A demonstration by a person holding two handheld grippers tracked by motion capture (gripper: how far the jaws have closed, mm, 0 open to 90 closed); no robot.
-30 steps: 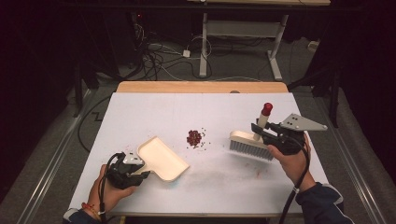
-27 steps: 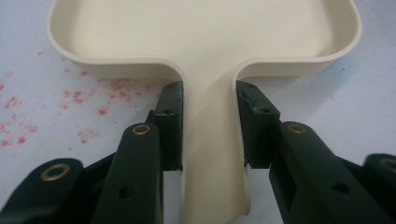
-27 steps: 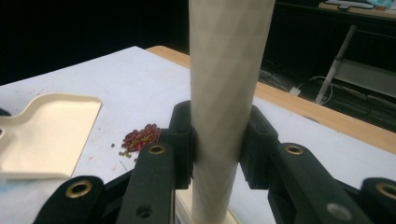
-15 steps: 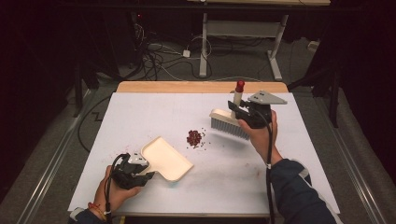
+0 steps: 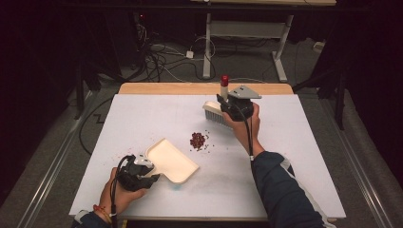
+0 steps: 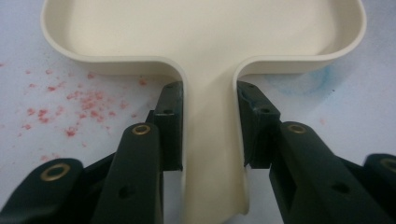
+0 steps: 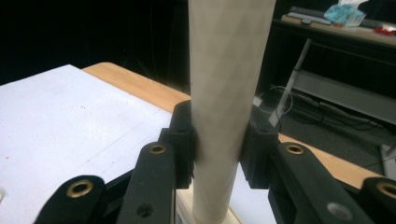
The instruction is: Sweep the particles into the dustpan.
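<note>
The left tool (image 5: 142,172) is clamped on the handle of a cream dustpan (image 5: 172,160); in the left gripper view its two black jaws press the flat handle (image 6: 212,154) from either side, just behind the point where the pan widens. The left hand (image 5: 119,192) wraps the tool body from below, near the front-left corner of the surface (image 5: 142,118), with the forearm coming in low from the bottom edge. The dustpan lies flat on the white sheet, its open mouth turned toward the middle of the surface. Faint red specks (image 6: 79,105) dust the sheet beside the handle.

The right tool (image 5: 227,105) is closed on the pale handle of a hand brush (image 5: 215,113); in the right gripper view the jaws pinch the tapered handle (image 7: 224,93), which stands nearly upright between them. The right hand (image 5: 247,124) holds the tool above the far half of the surface, the arm in a dark sleeve (image 5: 280,190) stretched forward from the lower right. The brush's bristle head hangs at the tool's left, close over the sheet, and its red handle tip (image 5: 224,80) points up.

A small pile of dark red crumbs (image 5: 197,140) lies between the two: near the dustpan's mouth and a little apart from the brush.
</note>
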